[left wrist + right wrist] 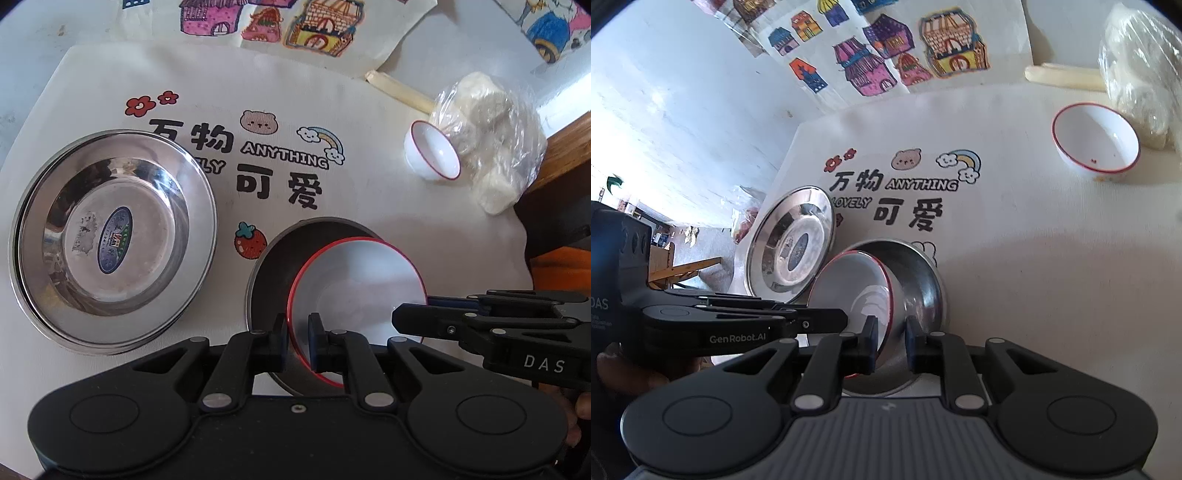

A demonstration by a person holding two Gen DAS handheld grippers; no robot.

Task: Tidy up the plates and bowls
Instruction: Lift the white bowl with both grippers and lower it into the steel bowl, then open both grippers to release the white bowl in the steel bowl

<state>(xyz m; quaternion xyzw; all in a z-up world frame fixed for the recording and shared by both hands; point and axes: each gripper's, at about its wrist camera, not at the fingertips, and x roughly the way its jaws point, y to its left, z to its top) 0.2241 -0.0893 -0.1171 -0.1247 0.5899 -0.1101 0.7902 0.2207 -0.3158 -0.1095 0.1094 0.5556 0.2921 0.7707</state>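
Observation:
My left gripper [297,341] is shut on the rim of a white red-rimmed plate [354,288], which tilts inside a dark steel bowl [273,266]. My right gripper [891,345] straddles the rims of the same plate [849,291] and steel bowl [919,280]; its fingers stand a little apart and I cannot tell if they grip. Stacked steel plates [110,236] lie to the left and also show in the right wrist view [790,240]. A small white red-rimmed bowl [432,151] sits far right, also in the right wrist view [1095,142].
A printed cloth [258,92] covers the table. A plastic bag of white lumps [491,140] lies beside the small bowl, near the table's wooden edge [565,147]. A pale stick [399,90] lies behind. Drawings of houses [886,55] lie at the back.

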